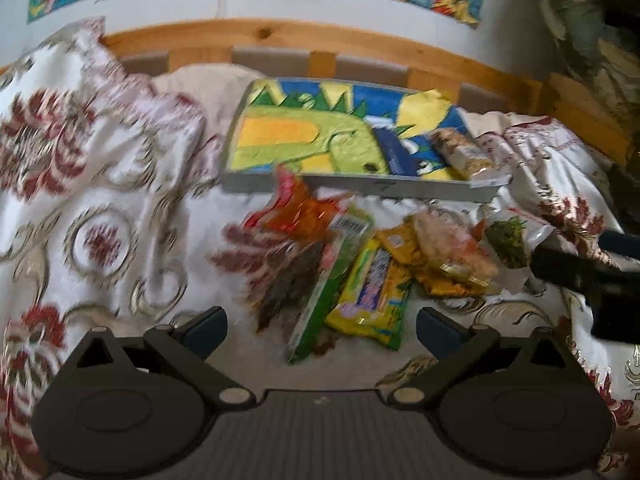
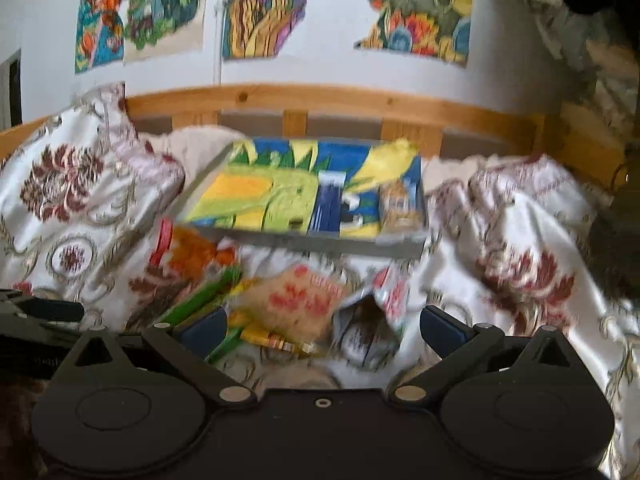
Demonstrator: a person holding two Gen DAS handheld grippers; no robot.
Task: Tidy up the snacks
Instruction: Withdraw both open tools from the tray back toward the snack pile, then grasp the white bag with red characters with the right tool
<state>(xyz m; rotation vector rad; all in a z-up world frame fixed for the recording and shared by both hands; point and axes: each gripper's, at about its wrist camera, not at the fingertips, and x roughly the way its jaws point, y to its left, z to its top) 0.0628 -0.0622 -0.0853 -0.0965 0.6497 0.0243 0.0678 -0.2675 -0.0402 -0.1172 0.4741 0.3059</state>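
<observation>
Though wrappers blur unreadably, a barcode label (image 1: 352, 225) shows.

Bed (image 1: 120, 200) with floral white-red cover; grey tray (image 1: 360, 188) with dinosaur picture at frame centre, loose snack packets (image 1: 372, 264) piled just below it.

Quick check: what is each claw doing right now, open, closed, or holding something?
Left claw: open, holding nothing.
Right claw: open, holding nothing.

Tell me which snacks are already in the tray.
Two: the dark blue packet and the beige granola-style bar, both at the right end of the dinosaur-print tray. All other snacks still lie heaped on the bedspread.
</observation>
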